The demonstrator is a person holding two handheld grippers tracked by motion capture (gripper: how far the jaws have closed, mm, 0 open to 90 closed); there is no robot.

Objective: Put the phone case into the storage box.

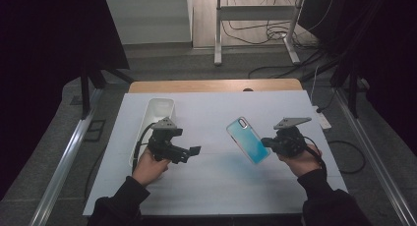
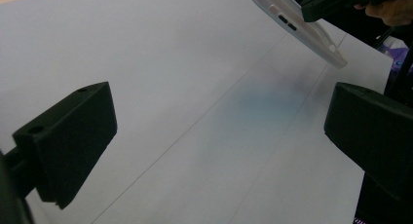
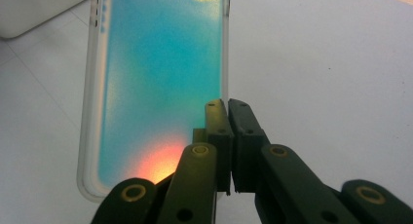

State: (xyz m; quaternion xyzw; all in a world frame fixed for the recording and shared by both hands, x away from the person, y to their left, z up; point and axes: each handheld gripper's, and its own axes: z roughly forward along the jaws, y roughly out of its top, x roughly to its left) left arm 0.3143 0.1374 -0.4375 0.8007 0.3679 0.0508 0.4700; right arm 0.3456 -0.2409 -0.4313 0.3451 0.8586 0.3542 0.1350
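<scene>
My right claw [image 1: 267,142] is clamped on the edge of the blue phone case [image 1: 247,140], holding it tilted above the white table [image 1: 216,186]. My left claw [image 1: 193,152] hangs with its jaws apart.

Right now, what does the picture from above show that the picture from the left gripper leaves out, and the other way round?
From above: a white tray at the table's far left, both hands, and the blue back of the phone case that the right gripper grips by one edge.

From the left gripper: its own two black jaws standing wide apart with nothing between them, and the case's side buttons close up.

Both share: the white table, the lifted phone case and the right gripper pinching it.
</scene>
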